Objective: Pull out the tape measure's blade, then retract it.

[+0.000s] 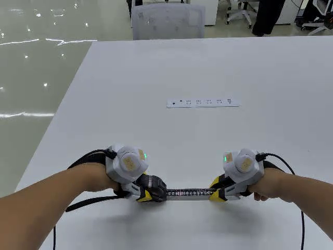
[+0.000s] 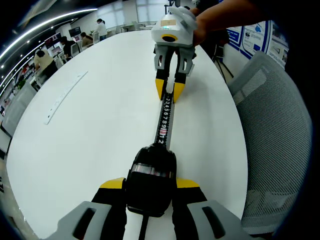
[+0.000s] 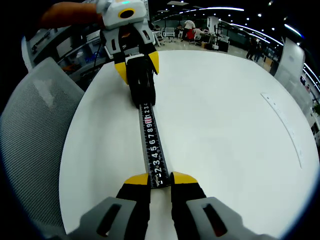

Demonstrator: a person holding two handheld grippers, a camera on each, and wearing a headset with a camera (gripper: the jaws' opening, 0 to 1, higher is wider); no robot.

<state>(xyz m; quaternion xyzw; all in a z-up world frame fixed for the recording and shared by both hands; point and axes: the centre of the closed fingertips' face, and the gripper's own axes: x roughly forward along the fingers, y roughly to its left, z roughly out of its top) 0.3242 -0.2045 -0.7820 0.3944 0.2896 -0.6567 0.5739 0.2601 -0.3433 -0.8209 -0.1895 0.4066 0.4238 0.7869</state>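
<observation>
So the big thing here is the table (image 1: 156, 67), flat, matte white, with a rounded edge in the gripper views. There's a grey mesh-back chair (image 1: 167, 22) at the end of it, on the far side of the strip (image 1: 203, 102). The strip itself is a long, thin white power bar lying flat on the table, with a row of little sockets along it.

Everything else sits on the near side of the strip, well apart from it. The left gripper (image 1: 144, 194) is near-left of the strip. It's light grey plastic with black fingers and yellow tips, and its jaws are clamped on both sides of the case (image 1: 154, 187). The right gripper (image 1: 216, 191) has the same build and is near-right of the strip. Its jaws are squeezed down narrow, pinching the free end of the blade (image 1: 187, 192).

The case is chunky, black and rounded, with a glossy top, and in the left gripper view it sits right between the yellow tips. It's almost straight toward the person from the strip's left end.

The blade is a thin white band with black numbers and a red mark. It's pulled out straight and runs low over the table from case to right gripper, roughly parallel to the strip.
</observation>
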